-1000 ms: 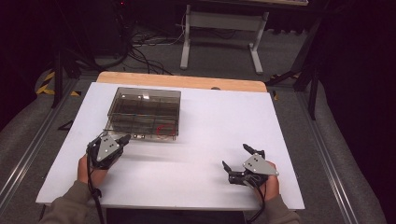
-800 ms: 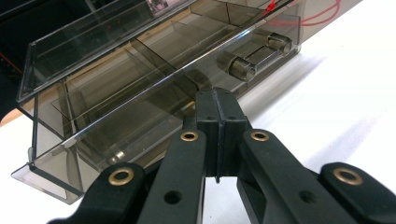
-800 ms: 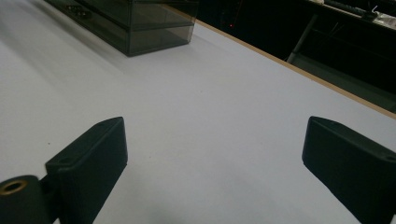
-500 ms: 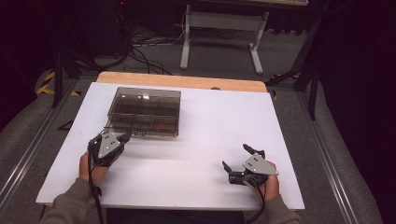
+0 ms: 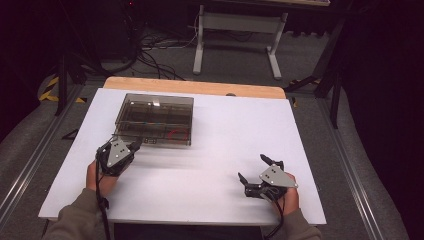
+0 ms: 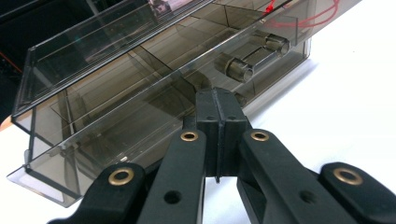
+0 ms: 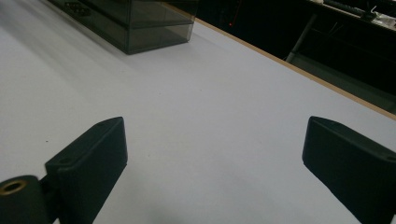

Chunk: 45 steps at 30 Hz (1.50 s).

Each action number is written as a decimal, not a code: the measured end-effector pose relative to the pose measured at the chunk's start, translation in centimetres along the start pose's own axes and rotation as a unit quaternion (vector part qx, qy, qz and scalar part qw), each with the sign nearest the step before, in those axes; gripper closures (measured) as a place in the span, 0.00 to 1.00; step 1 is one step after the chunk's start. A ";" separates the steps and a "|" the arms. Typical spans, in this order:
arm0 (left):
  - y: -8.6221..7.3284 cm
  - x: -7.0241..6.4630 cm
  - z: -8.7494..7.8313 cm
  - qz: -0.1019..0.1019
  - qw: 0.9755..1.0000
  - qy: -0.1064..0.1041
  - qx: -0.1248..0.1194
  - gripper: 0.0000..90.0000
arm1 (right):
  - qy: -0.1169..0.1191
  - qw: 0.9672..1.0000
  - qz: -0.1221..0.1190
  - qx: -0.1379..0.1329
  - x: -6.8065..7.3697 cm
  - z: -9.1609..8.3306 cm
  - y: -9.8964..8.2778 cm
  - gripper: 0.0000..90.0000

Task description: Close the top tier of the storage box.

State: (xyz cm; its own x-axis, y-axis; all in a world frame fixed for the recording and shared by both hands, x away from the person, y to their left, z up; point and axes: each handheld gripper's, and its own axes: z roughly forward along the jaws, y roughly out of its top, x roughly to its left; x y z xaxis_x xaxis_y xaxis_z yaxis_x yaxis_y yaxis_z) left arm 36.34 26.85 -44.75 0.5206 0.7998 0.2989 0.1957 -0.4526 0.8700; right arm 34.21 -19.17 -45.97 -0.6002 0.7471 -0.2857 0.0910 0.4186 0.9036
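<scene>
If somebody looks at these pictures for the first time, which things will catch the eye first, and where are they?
A smoky clear compartment box sits on the far left part of the white table, with something thin and red in its near right compartment. The left tongs are shut, their tips right at the box's near wall. The right tongs rest open at the near right, with bare table between their jaws.

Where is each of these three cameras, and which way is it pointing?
High view: above the person's side, looking forward and down on the white table; forearms, left gripper and right gripper show.
Left gripper view: rides that gripper, facing the smoky clear compartment box; shut jaws show.
Right gripper view: rides that gripper, looking across the table; open jaws show.
All three views share the box.
</scene>
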 end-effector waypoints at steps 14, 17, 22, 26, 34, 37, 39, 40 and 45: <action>0.3 0.5 0.4 -0.004 1.000 0.005 -0.002 0.99 | 0.000 1.000 -0.001 0.001 0.0 0.0 0.0 0.08; 0.3 0.5 0.4 -0.004 1.000 0.006 -0.002 0.99 | 0.000 1.000 -0.003 0.001 0.0 0.0 0.0 0.08; 0.4 0.7 0.6 -0.003 1.000 0.008 -0.002 0.99 | 0.000 1.000 -0.002 0.001 0.0 0.0 0.0 0.08; 0.4 0.7 0.7 -0.003 1.000 0.008 -0.002 0.99 | 0.000 1.000 -0.002 0.000 0.0 0.0 0.0 0.08; 0.5 0.9 0.9 -0.001 1.000 0.012 -0.001 0.99 | 0.001 1.000 -0.002 -0.001 0.0 0.0 0.0 0.08; 0.5 0.9 1.0 -0.004 1.000 0.010 -0.002 0.99 | 0.000 1.000 -0.002 -0.002 0.1 0.0 0.0 0.08; 0.6 1.0 1.1 -0.001 1.000 0.012 -0.001 0.99 | -0.001 1.000 -0.002 -0.002 0.0 0.0 0.0 0.08; 0.6 1.0 1.1 -0.001 1.000 0.012 -0.001 0.99 | -0.001 1.000 -0.002 -0.002 0.0 0.0 0.0 0.08; 0.6 1.0 1.2 -0.004 1.000 0.011 -0.001 0.99 | 0.000 1.000 -0.003 -0.002 0.0 0.0 0.0 0.08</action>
State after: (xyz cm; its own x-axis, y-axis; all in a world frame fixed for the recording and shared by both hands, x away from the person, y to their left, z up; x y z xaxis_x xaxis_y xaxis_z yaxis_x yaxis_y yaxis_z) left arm 38.00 26.90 -44.41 0.4997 0.8123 0.3008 0.1974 -0.4449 0.8735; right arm 34.17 -19.13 -45.96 -0.6012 0.7444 -0.2905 0.0848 0.4209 0.9031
